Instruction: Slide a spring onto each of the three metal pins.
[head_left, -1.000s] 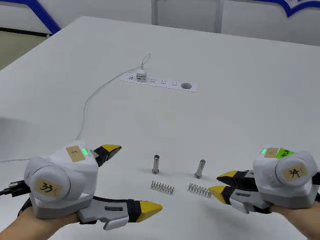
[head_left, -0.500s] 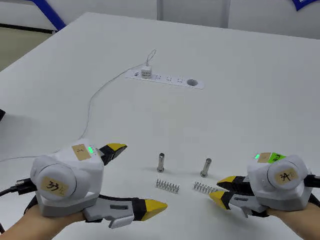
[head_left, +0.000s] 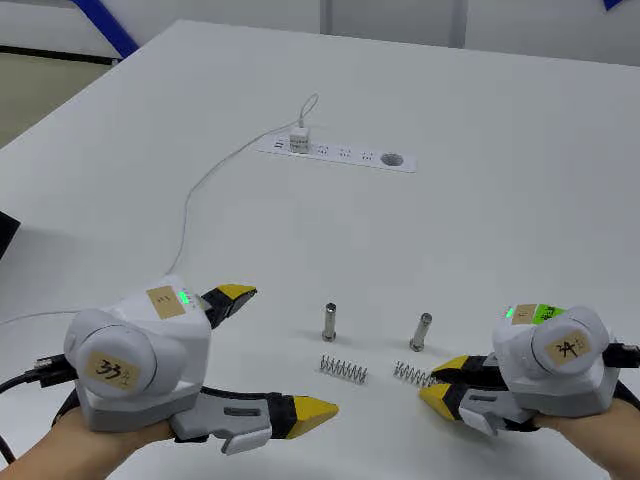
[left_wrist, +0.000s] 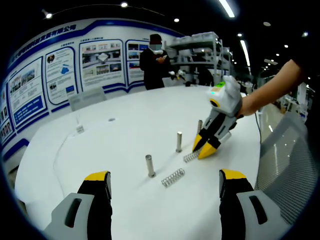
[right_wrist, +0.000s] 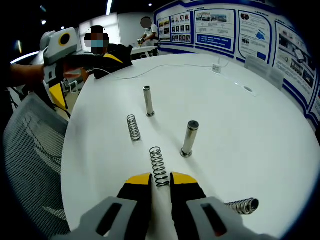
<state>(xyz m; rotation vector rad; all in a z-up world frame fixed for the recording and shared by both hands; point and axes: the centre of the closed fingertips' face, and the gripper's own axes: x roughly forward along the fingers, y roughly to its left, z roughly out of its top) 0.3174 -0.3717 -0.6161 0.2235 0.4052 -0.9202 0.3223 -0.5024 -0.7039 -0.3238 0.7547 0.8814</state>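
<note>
Two short metal pins (head_left: 329, 320) (head_left: 421, 332) stand upright on the white table (head_left: 480, 230). In front of each lies a spring, the left spring (head_left: 343, 369) and the right spring (head_left: 410, 374). My right gripper (head_left: 443, 382) points left at the right spring (right_wrist: 158, 167). Its jaws are a narrow gap apart, and the spring's near end lies between the tips, still flat on the table. My left gripper (head_left: 275, 350) hovers left of the pins with jaws wide apart and nothing in them. It faces the pins (left_wrist: 149, 166) (left_wrist: 179, 141), both springs (left_wrist: 173, 177) (left_wrist: 190, 156) and the right gripper (left_wrist: 204, 148).
A white power strip (head_left: 345, 157) with a plug (head_left: 299, 140) lies far back, and its cable (head_left: 200, 190) trails toward the left edge. A ribbed metal piece (right_wrist: 242, 205) lies right of the right jaws; I cannot tell what it is. A person (left_wrist: 152, 60) stands beyond the table.
The head camera has shifted, so the whole scene sits a little to the right. The right gripper has edged left, closer to the right spring. Pins and springs stay where they were.
</note>
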